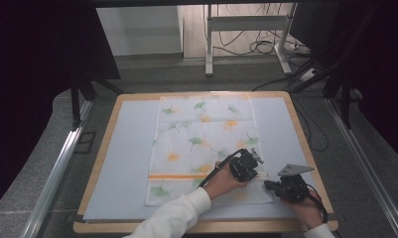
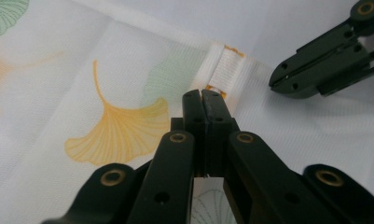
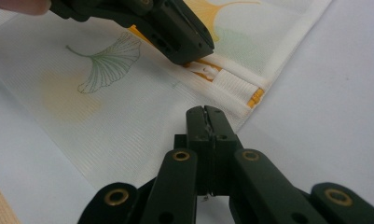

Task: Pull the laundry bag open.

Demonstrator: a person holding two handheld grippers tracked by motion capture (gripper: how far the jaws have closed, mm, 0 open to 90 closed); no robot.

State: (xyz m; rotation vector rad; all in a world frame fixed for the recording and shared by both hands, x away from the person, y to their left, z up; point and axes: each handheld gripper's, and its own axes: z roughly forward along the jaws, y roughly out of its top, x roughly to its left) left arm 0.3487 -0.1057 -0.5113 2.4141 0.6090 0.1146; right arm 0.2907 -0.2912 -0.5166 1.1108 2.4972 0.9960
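Left gripper view: left hand-held gripper (image 2: 204, 95) clamped at zipper pull (image 2: 214, 89) of mesh laundry bag (image 2: 114, 84); right hand-held gripper (image 3: 205, 112) closed, pinning the bag's hem; pull may slip free.

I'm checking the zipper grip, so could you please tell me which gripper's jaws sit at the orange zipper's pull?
The left gripper: its shut jaws meet the zipper pull beside the white tab. The right gripper rests shut on the bag edge, short of the tab.

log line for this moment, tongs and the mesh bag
left tongs: shut at zipper pull | right tongs: shut, tips on bag edge | mesh bag: flat on mat
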